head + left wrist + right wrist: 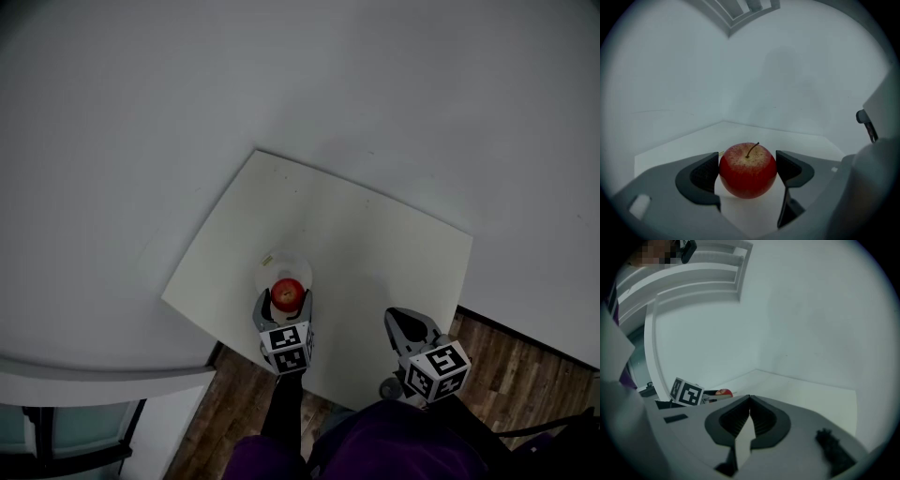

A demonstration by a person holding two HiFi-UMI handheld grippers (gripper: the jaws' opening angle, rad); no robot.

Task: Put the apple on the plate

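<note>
Left gripper jaws clamp the red apple above the white plate; set it down centrally before opening. Right gripper jaws are closed, empty.

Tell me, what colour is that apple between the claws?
The apple is red, speckled pale yellow near the top; clearest in the left gripper view.

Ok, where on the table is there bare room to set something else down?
The far half of the table, behind the plate, is bare; so is the strip between plate and right gripper. Crowded only near the left front edge, where the left gripper holds the apple at the plate.
</note>
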